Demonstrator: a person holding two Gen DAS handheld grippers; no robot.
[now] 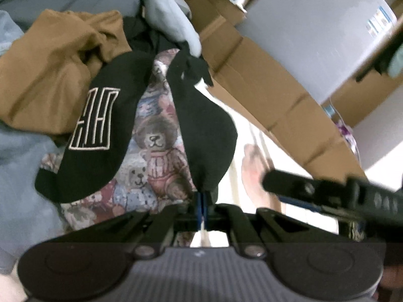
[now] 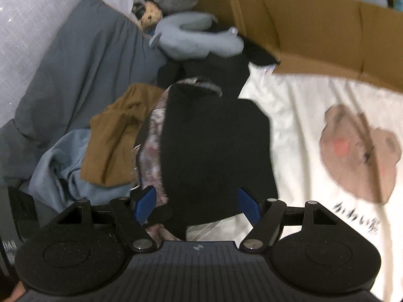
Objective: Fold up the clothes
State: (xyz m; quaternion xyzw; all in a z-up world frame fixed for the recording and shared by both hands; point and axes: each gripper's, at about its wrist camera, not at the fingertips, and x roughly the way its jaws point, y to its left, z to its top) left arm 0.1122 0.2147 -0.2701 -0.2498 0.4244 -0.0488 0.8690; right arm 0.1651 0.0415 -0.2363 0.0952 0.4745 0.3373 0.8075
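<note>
A black garment (image 1: 209, 130) with a teddy-bear print lining (image 1: 156, 151) lies over a heap of clothes. My left gripper (image 1: 202, 210) is shut on the garment's near black edge. One flap carries a white stitched box (image 1: 95, 118). In the right wrist view the same black garment (image 2: 214, 138) spreads ahead, and its near part lies between the fingers of my right gripper (image 2: 197, 206). That gripper is open, its blue pads (image 2: 146, 206) wide apart and not pressing the cloth. The right gripper's black body (image 1: 327, 193) shows at the right of the left wrist view.
A brown garment (image 2: 113, 138) and a light blue one (image 2: 63, 171) are bunched left of the black one. Behind lie a grey pillow (image 2: 75, 63) and a grey neck cushion (image 2: 196, 40). Cardboard boxes (image 2: 314, 37) line the far side. At the right a white sheet (image 2: 302, 115) bears a bear print (image 2: 360, 151).
</note>
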